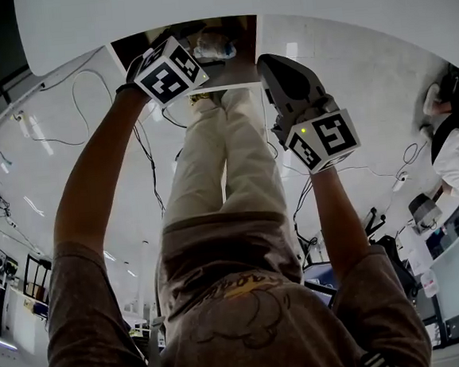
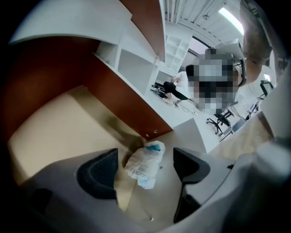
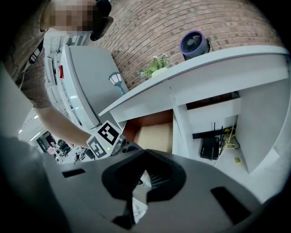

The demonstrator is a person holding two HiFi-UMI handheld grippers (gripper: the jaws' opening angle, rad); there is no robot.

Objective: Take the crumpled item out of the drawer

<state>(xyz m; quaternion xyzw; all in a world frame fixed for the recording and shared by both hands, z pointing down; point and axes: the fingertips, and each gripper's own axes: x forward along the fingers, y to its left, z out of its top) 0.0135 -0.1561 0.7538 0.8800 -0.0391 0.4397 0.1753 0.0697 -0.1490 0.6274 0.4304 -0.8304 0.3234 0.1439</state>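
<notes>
Crumpled item [image 2: 144, 164]: white with blue patches, lies on the pale floor of the open drawer [image 2: 59, 123], close to its brown side wall. Left gripper [image 2: 145, 160]: reaches into the drawer with jaws wide apart; item shows between them, apart from both pads. Right gripper [image 3: 140, 175]: hangs near the left one, by the drawer's front, jaws closed together with nothing gripped.

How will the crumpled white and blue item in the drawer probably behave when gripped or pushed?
The crumpled item looks like thin creased film, so probably floppy and very light; it should squash easily. It lies loose on the smooth drawer floor, so a push may slide it.
</notes>
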